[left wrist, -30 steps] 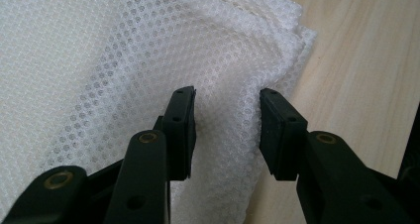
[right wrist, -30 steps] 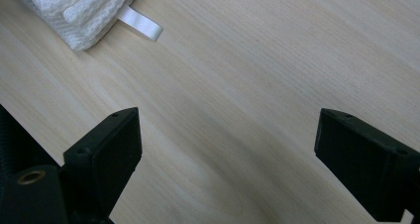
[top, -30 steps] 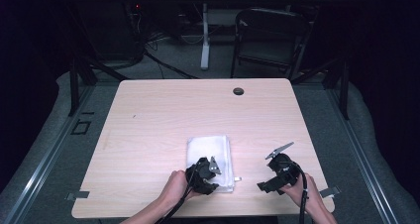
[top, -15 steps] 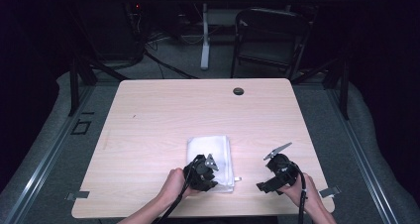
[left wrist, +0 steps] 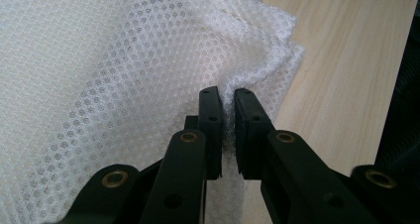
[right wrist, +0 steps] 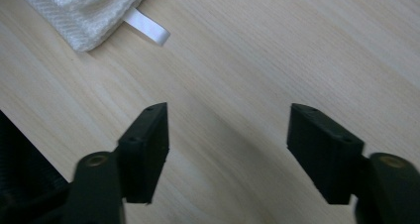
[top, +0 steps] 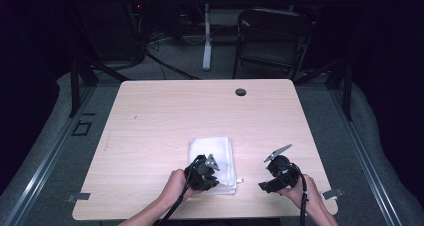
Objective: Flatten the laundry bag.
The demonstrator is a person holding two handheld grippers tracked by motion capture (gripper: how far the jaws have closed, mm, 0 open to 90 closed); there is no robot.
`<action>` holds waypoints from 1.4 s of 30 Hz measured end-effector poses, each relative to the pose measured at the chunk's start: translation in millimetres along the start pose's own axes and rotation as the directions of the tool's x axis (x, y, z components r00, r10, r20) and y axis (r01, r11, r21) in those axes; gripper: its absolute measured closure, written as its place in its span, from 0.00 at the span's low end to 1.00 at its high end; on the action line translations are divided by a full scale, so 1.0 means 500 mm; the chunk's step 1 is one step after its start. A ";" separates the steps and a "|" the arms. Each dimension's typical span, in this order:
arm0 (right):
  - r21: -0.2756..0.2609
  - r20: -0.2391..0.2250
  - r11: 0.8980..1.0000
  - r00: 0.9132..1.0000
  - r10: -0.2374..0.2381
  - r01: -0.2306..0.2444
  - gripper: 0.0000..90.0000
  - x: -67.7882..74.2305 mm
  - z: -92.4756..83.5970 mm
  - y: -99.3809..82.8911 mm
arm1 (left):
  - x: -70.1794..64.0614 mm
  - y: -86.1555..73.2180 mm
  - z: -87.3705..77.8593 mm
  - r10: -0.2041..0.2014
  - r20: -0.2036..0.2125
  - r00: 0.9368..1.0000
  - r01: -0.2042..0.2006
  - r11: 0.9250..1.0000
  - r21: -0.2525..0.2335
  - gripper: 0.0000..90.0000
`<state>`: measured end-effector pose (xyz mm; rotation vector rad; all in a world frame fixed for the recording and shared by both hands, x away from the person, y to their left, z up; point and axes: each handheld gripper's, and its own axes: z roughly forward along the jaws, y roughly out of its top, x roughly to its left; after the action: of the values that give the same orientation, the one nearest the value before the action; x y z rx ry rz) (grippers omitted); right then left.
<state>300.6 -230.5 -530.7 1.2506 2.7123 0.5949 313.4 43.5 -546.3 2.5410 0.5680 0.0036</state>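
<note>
A folded white mesh cloth (top: 212, 153) lies on the wooden table (top: 200, 111), near its front edge. My left gripper (top: 204, 172) is at the cloth's near edge. In the left gripper view its jaws have just been closing, and the left gripper (left wrist: 228, 97) is now shut on a pinched fold of the cloth (left wrist: 109, 75). To the right of the cloth, my right gripper (top: 268, 182) hovers over bare wood. The right gripper (right wrist: 228, 120) is open; its jaws have just been closing with nothing between them. The cloth's corner (right wrist: 84, 11) and its white tag (right wrist: 147, 28) lie beyond the jaws.
A dark cable hole (top: 241, 92) sits near the table's far edge. A black chair (top: 272, 36) and a white stand (top: 207, 36) are on the floor behind the table. Bare wood stretches across the left and far parts of the table.
Neither hand has shifted and the cloth lies where it was. At this size the high view shows no clear change in the jaws.
</note>
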 end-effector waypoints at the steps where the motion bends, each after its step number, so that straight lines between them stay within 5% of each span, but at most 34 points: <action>1: -0.005 -0.002 1.000 1.000 -0.003 0.003 0.44 0.002 -0.001 0.001 | 0.000 0.000 -0.001 0.000 0.000 1.000 0.000 1.000 0.000 0.93; 8: -0.059 -0.005 0.997 0.998 -0.056 0.056 0.79 0.028 -0.003 0.012 | -0.003 0.001 -0.008 0.001 -0.011 1.000 -0.001 1.000 -0.030 0.93; 16: -0.097 -0.027 0.989 0.993 -0.118 0.115 0.99 0.064 0.008 0.033 | -0.003 0.000 -0.014 0.002 -0.009 1.000 -0.002 0.999 -0.052 0.94; 29: -0.087 -0.061 0.977 0.978 -0.200 0.194 1.00 0.117 0.048 0.076 | -0.002 -0.001 -0.018 0.004 -0.011 1.000 -0.005 0.998 -0.062 0.94; 42: -0.081 -0.065 0.976 0.976 -0.208 0.202 1.00 0.134 0.085 0.103 | -0.001 -0.001 -0.022 0.005 -0.008 1.000 -0.005 0.997 -0.075 0.94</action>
<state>303.6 -137.1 -544.8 0.9337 2.8023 0.7199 311.5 49.4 -536.9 2.4708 0.5543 0.0361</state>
